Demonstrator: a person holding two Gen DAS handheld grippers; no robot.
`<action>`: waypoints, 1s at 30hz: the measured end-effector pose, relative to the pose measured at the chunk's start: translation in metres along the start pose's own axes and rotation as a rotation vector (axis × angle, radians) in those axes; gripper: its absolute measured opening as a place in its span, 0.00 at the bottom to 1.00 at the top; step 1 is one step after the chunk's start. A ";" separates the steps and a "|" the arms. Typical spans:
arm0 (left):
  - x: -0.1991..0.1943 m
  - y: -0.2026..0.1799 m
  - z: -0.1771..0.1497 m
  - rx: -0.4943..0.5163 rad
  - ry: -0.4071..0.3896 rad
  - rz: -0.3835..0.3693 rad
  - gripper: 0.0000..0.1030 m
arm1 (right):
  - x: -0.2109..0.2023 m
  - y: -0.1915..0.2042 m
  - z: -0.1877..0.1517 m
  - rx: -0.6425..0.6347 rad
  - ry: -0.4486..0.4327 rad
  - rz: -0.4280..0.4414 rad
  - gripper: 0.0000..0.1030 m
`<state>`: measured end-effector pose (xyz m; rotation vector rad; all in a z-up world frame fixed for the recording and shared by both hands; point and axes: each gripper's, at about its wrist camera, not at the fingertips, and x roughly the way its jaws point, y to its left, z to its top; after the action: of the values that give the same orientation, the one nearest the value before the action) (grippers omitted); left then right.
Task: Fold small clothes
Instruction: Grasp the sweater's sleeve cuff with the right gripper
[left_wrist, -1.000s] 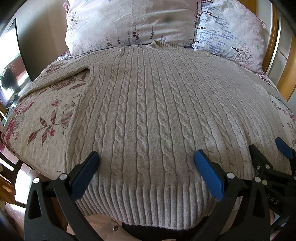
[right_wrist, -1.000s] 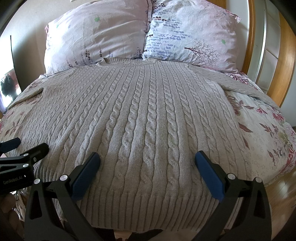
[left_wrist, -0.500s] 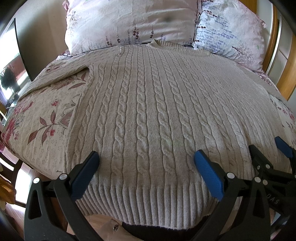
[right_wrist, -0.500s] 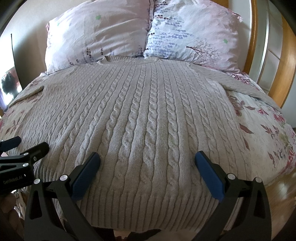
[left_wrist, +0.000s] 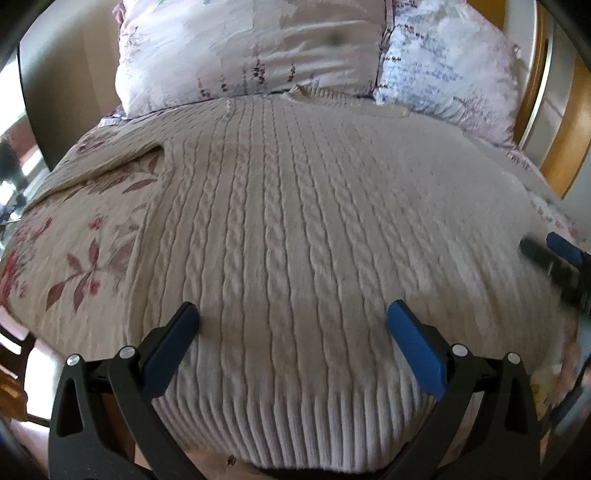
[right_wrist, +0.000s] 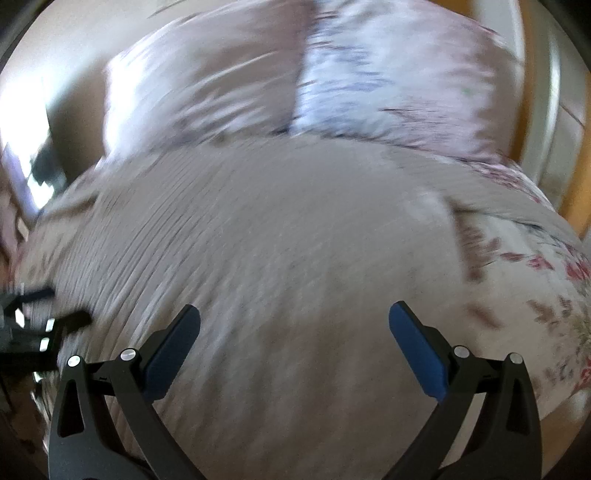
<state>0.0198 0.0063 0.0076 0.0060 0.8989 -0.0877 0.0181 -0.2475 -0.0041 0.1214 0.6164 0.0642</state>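
Observation:
A beige cable-knit sweater (left_wrist: 295, 229) lies flat, front up, on the bed, with its neck toward the pillows and its ribbed hem (left_wrist: 295, 417) nearest me. My left gripper (left_wrist: 291, 321) is open and empty, hovering over the lower left part of the sweater above the hem. My right gripper (right_wrist: 293, 321) is open and empty over the lower right part of the sweater (right_wrist: 277, 240); its view is motion-blurred. Each gripper shows at the edge of the other's view: the right one (left_wrist: 561, 262) and the left one (right_wrist: 33, 321).
A floral bedspread (left_wrist: 74, 236) covers the bed on both sides of the sweater. Two pillows (left_wrist: 251, 48) (left_wrist: 450, 70) lean at the head. A wooden headboard (left_wrist: 565, 129) stands at the right. The bed's near edge drops to the floor below the hem.
Both grippers have moved, the right one fast enough to blur its view, and it has shifted forward and to the right. Both stay open and the sweater lies as before.

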 end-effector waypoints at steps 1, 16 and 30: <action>0.001 0.002 0.005 -0.005 -0.011 -0.013 0.98 | -0.002 -0.018 0.013 0.065 -0.004 -0.004 0.99; 0.009 0.009 0.083 0.026 -0.158 -0.138 0.98 | 0.028 -0.250 0.054 0.840 -0.014 -0.097 0.59; 0.036 0.015 0.125 0.011 -0.134 -0.200 0.98 | 0.049 -0.301 0.057 0.971 -0.064 -0.214 0.13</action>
<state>0.1412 0.0136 0.0571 -0.0790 0.7626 -0.2766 0.0984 -0.5467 -0.0260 0.9902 0.5496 -0.4532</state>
